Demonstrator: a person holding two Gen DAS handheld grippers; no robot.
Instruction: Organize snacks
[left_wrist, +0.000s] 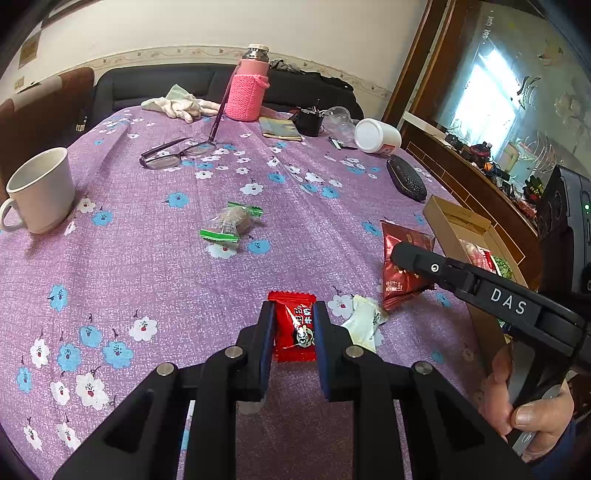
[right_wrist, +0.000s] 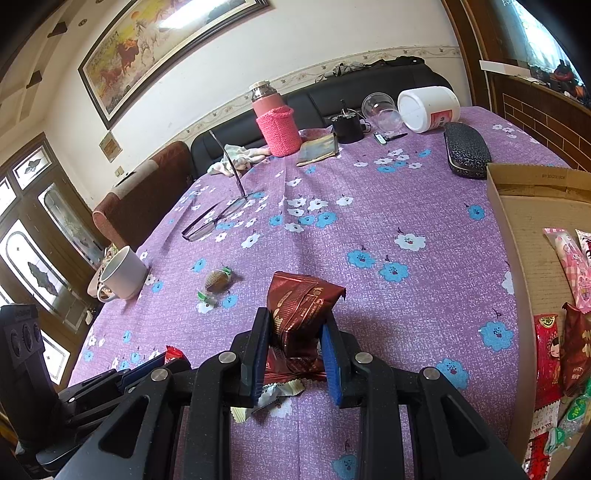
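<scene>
My left gripper is shut on a small red candy packet just above the purple flowered tablecloth. My right gripper is shut on a dark red-brown snack pouch; the pouch also shows in the left wrist view under the right gripper's finger. A white candy wrapper lies between the two packets. A green-ended candy lies mid-table. A cardboard box at the right holds several snack packets.
A white mug stands at the left. Glasses, a pink knit-covered flask, white gloves, a tipped white jar and a dark glasses case lie further back. A sofa runs behind the table.
</scene>
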